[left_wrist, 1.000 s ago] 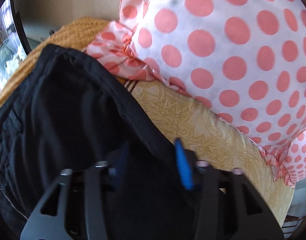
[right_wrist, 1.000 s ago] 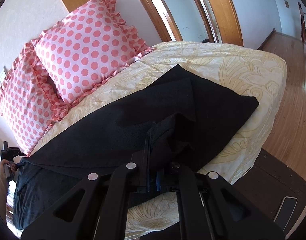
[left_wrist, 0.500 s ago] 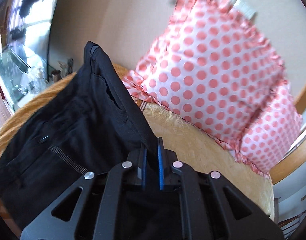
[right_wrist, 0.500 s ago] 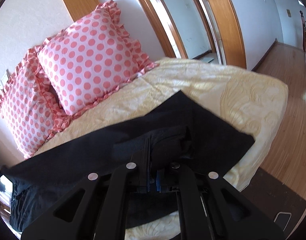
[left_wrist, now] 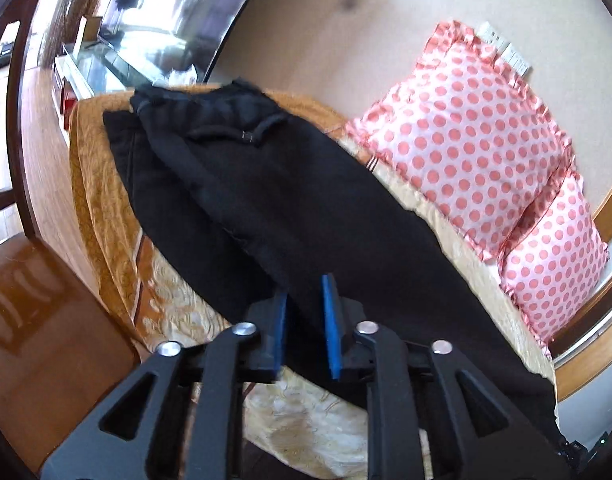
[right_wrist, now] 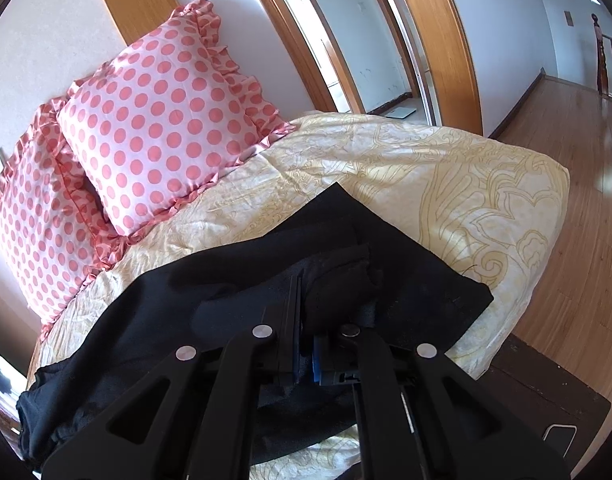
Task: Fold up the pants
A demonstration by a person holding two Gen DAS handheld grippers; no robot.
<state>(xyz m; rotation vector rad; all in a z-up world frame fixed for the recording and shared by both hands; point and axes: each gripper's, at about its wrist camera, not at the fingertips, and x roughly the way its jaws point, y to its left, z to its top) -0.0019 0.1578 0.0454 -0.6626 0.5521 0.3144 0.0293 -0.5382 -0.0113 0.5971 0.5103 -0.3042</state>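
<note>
A bedroom with wood floor and door frames; the bed (right_wrist: pixel 446 168) wears a pale yellow patterned cover, with two pink polka-dot pillows (right_wrist: pixel 162 120) at the wall. The black pants (left_wrist: pixel 290 208) lie lengthwise along the near side of the bed, waistband end toward the bed's far corner in the left view, hem end (right_wrist: pixel 458 292) near the other edge in the right view.

The left tool (left_wrist: pixel 304 320) has its blue pads a little apart, with dark cloth lying between them; whether it actually grips I cannot tell. The right tool (right_wrist: pixel 304 356) is pinched nearly closed on a bunched fold of the leg fabric near the hem.

This looks like an early fold: one leg seems laid over the other, and the next step is likely bringing the hem end over toward the waistband. That calls for both tools lifting together, keeping the layers aligned and the cloth from sliding off the bed edge.
</note>
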